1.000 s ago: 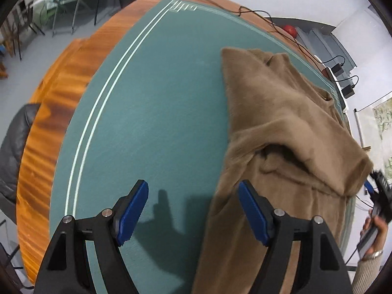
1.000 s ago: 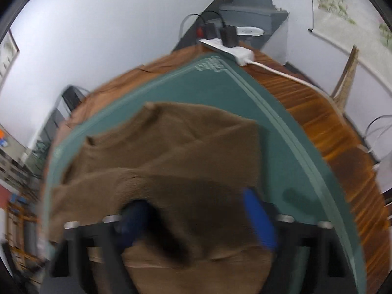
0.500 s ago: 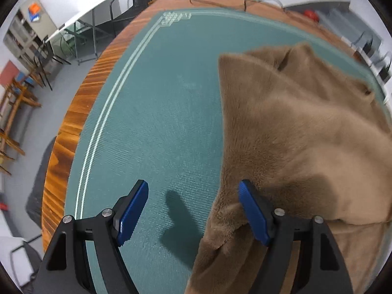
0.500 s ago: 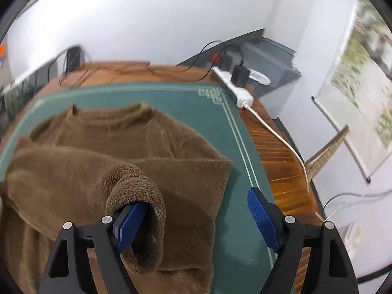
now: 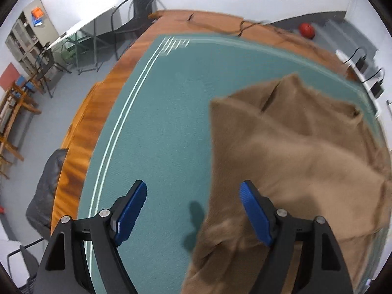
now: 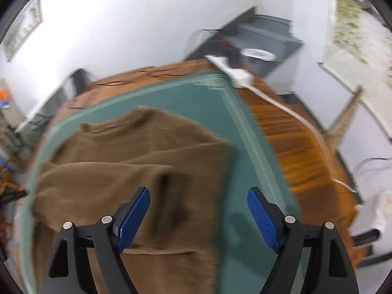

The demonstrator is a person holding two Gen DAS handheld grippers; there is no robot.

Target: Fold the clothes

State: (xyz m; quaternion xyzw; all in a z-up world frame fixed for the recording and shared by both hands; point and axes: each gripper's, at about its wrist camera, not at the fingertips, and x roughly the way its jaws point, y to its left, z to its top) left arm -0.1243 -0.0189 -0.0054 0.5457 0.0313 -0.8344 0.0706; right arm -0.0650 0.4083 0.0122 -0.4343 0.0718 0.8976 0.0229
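- The left gripper (image 5: 193,210) tips steeply down over the green mat (image 5: 156,127), jaws spread and opening a touch wider, nothing pinched; its right-hand pad (image 5: 254,213) sits over the near edge of the brown sweater (image 5: 289,161), the left-hand pad over bare mat.
- The right gripper (image 6: 198,218) also angles down, jaws spread wide and empty, the left-hand pad (image 6: 133,220) above the sweater (image 6: 137,161) and the right-hand pad above the mat (image 6: 208,103).
- The sweater lies on the mat atop the wooden table (image 5: 98,103), collar at the far end, a sleeve folded across the body, its cuff lying just ahead of the right gripper's left-hand pad.
- Against half a second ago, the sleeve cuff that hung around the right gripper's left-hand pad is now off it and down on the sweater.
- The left wrist view has swung: more of the far table edge, the black chair (image 5: 137,12) and the red ball (image 5: 306,30) now show, and the sweater sits lower in the picture.
- The right wrist view is blurred, with the white power strip (image 6: 232,69) smeared at the table's far corner.
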